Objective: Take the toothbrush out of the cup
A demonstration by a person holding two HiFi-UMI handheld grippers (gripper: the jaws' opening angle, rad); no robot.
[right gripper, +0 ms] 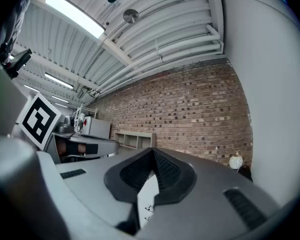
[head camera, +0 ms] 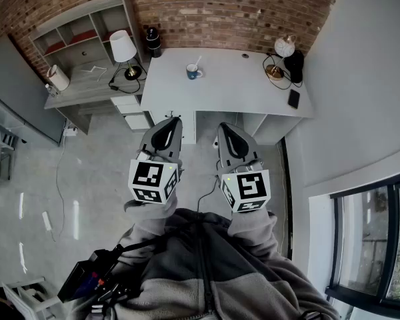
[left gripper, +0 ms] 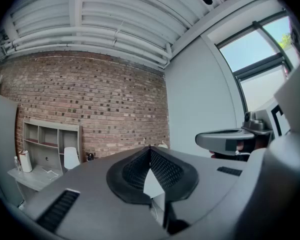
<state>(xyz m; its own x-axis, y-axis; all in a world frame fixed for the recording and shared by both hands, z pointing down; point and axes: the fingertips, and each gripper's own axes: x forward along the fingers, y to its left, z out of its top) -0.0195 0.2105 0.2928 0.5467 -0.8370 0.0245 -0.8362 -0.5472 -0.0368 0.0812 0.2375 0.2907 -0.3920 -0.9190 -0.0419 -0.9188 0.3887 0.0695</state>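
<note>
The left gripper (head camera: 172, 120) and the right gripper (head camera: 225, 127) are both closed, tips pressed together with nothing in them. They sit side by side close to the person's chest and point at the white desk (head camera: 240, 89). Open grey floor (head camera: 100, 172) lies between them and the desk's front edge, so they are well apart from the blue cup (head camera: 193, 73). The cup stands on the left half of the desk with the toothbrush (head camera: 198, 63) leaning in it, bare desk top all round it, and the lamp (head camera: 283, 48) and phone (head camera: 293, 99) far off at the right end.
</note>
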